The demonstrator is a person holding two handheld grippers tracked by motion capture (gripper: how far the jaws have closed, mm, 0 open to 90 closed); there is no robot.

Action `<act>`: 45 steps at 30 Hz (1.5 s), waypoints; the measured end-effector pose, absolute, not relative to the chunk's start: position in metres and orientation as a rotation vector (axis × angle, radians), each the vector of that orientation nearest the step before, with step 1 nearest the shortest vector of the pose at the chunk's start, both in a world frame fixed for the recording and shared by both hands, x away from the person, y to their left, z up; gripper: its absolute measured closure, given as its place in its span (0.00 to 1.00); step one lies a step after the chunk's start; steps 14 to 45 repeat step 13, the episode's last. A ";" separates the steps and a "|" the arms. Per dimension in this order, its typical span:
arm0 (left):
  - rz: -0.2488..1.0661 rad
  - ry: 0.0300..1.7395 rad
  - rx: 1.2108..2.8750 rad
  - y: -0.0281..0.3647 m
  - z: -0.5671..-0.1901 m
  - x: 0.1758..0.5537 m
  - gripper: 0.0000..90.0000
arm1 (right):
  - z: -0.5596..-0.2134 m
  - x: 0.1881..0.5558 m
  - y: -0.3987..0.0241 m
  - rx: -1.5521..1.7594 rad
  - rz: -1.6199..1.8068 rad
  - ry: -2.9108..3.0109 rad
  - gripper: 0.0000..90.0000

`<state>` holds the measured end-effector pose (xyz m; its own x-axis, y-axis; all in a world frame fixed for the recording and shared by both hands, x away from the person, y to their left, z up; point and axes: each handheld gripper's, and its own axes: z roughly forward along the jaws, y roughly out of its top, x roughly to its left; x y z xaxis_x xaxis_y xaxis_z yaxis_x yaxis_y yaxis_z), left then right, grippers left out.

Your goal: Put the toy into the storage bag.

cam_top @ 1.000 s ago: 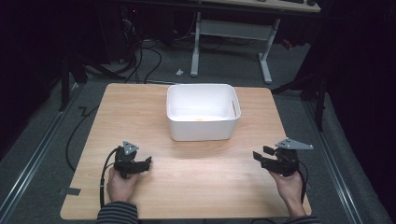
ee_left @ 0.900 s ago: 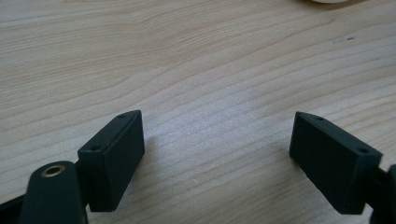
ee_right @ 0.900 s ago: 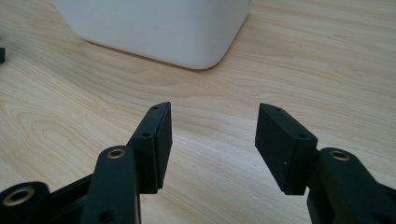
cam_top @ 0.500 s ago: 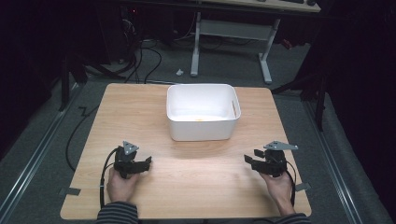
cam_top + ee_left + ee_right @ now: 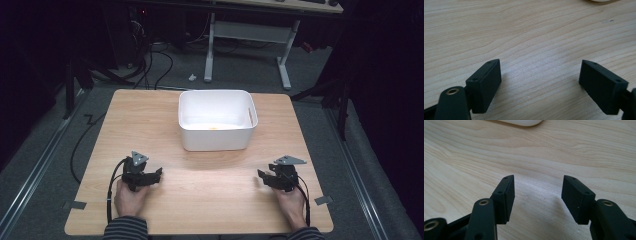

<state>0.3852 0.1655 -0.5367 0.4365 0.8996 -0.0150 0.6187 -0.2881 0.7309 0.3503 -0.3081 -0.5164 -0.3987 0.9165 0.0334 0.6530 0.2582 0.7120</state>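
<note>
- Your left gripper point(image 5: 156, 176) rests low on the near left part of the wooden table point(image 5: 150, 120), jaws wide apart with bare wood between them.
- Your right gripper point(image 5: 263, 176) sits low at the near right, jaws partly apart, and they have just been opening a little; nothing lies between them in the right gripper view.
- The white bin point(image 5: 218, 145) stands at the middle of the table's far half, ahead of both grippers and between their lines, well apart from each.
- Its long axis runs left to right across the table; a small yellowish speck point(image 5: 213, 128) shows on its floor, too small to identify.
- The bin lies forward and inward from either hand, and neither gripper looks clearly nearer.
- My reading: any reach goes forward and toward the centre, over the near rim.
</note>
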 end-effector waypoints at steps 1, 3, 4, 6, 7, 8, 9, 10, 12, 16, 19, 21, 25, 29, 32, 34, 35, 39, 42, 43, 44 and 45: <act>0.535 1.273 2.017 0.165 -0.537 0.385 0.20 | -0.518 0.351 -0.308 1.431 0.920 2.143 0.49; 0.536 1.274 2.017 0.165 -0.537 0.385 0.20 | -0.524 0.352 -0.306 1.422 0.893 2.142 0.48; 0.535 1.274 2.017 0.166 -0.537 0.385 0.20 | -0.526 0.353 -0.305 1.421 0.878 2.145 0.46; 0.536 1.275 2.017 0.166 -0.537 0.385 0.20 | -0.530 0.352 -0.305 1.390 0.900 2.114 0.45; 0.535 1.275 2.017 0.166 -0.537 0.385 0.20 | -0.530 0.352 -0.305 1.388 0.898 2.115 0.45; 0.536 1.275 2.017 0.165 -0.537 0.385 0.20 | -0.530 0.352 -0.304 1.389 0.899 2.115 0.45; 0.536 1.275 2.016 0.166 -0.537 0.385 0.20 | -0.530 0.352 -0.304 1.389 0.898 2.115 0.44; 0.536 1.275 2.017 0.166 -0.537 0.385 0.20 | -0.530 0.352 -0.304 1.388 0.898 2.116 0.44; 0.537 1.277 2.016 0.166 -0.537 0.385 0.20 | -0.531 0.352 -0.304 1.388 0.897 2.116 0.42; 0.537 1.278 2.016 0.166 -0.537 0.385 0.20 | -0.531 0.352 -0.304 1.390 0.898 2.118 0.42; 0.537 1.278 2.016 0.166 -0.537 0.385 0.20 | -0.531 0.352 -0.304 1.390 0.898 2.118 0.42; 0.537 1.278 2.016 0.166 -0.537 0.385 0.20 | -0.531 0.352 -0.304 1.390 0.898 2.118 0.42; 0.537 1.278 2.016 0.166 -0.537 0.385 0.20 | -0.531 0.352 -0.304 1.390 0.898 2.118 0.42; 0.537 1.278 2.016 0.166 -0.537 0.385 0.20 | -0.531 0.352 -0.304 1.390 0.898 2.118 0.42; 0.537 1.278 2.016 0.166 -0.537 0.385 0.20 | -0.531 0.352 -0.304 1.390 0.898 2.118 0.42; 0.537 1.278 2.016 0.166 -0.537 0.385 0.20 | -0.531 0.352 -0.304 1.390 0.898 2.118 0.42; 0.537 1.278 2.016 0.166 -0.537 0.385 0.20 | -0.531 0.352 -0.304 1.390 0.898 2.118 0.42; 0.537 1.278 2.016 0.166 -0.537 0.385 0.20 | -0.531 0.352 -0.304 1.390 0.898 2.118 0.42; 0.537 1.278 2.016 0.166 -0.537 0.385 0.20 | -0.531 0.352 -0.304 1.390 0.898 2.118 0.42; 0.537 1.278 2.016 0.166 -0.537 0.385 0.20 | -0.531 0.352 -0.304 1.390 0.898 2.118 0.42; 0.537 1.278 2.016 0.166 -0.537 0.385 0.20 | -0.531 0.352 -0.304 1.390 0.898 2.118 0.42; 0.537 1.278 2.016 0.166 -0.537 0.385 0.20 | -0.531 0.352 -0.304 1.390 0.898 2.118 0.42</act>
